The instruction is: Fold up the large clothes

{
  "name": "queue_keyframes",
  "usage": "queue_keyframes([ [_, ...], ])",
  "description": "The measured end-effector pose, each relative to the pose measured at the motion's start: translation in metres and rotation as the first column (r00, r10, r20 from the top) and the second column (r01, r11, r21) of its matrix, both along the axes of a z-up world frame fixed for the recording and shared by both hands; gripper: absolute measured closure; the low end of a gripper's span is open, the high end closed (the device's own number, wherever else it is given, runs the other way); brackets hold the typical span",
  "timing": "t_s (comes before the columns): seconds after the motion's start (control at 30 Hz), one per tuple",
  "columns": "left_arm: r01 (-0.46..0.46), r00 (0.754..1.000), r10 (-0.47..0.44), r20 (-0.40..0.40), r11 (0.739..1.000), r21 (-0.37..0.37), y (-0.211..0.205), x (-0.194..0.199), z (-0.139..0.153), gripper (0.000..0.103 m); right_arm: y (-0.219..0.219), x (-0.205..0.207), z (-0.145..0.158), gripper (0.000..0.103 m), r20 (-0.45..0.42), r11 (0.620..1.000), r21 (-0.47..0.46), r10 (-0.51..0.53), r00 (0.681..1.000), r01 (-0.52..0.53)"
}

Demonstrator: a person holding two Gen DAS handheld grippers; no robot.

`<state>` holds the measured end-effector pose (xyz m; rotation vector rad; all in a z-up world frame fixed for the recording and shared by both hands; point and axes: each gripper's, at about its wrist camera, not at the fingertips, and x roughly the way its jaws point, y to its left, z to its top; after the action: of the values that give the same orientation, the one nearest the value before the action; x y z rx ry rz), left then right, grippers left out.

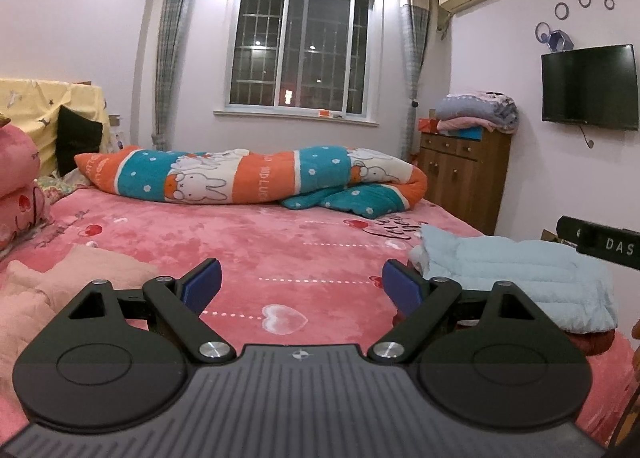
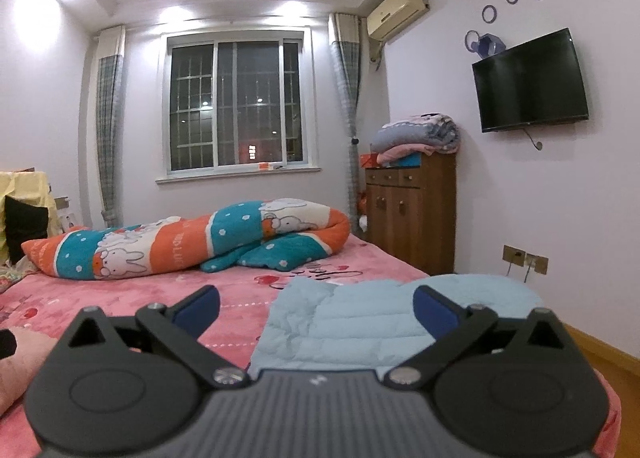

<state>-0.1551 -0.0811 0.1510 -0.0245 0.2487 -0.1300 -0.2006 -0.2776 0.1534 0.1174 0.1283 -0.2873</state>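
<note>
My left gripper (image 1: 300, 284) hung over the pink bed (image 1: 260, 242) with its fingers (image 1: 202, 284) wide apart and nothing between them, a pink garment (image 1: 48, 290) lying just to its left. My right gripper (image 2: 316, 308) also had its fingers (image 2: 198, 308) spread wide and gripped nothing, the folded light-blue padded jacket (image 2: 360, 322) lying on the bed's right edge beneath and beyond them, untouched. A rolled orange and teal quilt (image 1: 248, 173) lay across the far side of the bed under the window (image 1: 300, 49).
</note>
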Motion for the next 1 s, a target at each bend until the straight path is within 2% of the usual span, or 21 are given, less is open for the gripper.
queue_keyframes([
  [0.33,-0.075,0.997,0.075,0.026,0.997,0.012,-0.0082,-0.0035,-0.0009,0.000,0.0064,-0.0005,-0.0024,0.001,-0.010,1.000,-0.011,0.026,1.000,-0.026],
  [0.6,-0.100,0.995,0.100,0.015,0.995,-0.010,-0.0057,0.0006,-0.0046,0.000,0.0103,0.0010,-0.0048,0.001,-0.019,0.999,-0.018,0.042,0.999,-0.042],
  [0.9,-0.145,0.987,0.146,0.070,0.989,-0.021,-0.0061,-0.0044,-0.0035,0.000,0.0100,0.0033,-0.0074,0.001,-0.031,0.998,-0.018,0.056,0.998,-0.057],
  [1.0,-0.140,0.988,0.142,0.062,0.989,-0.044,-0.0035,-0.0038,-0.0017,0.000,0.0102,0.0036,-0.0079,0.001,-0.032,0.998,-0.018,0.057,0.998,-0.057],
])
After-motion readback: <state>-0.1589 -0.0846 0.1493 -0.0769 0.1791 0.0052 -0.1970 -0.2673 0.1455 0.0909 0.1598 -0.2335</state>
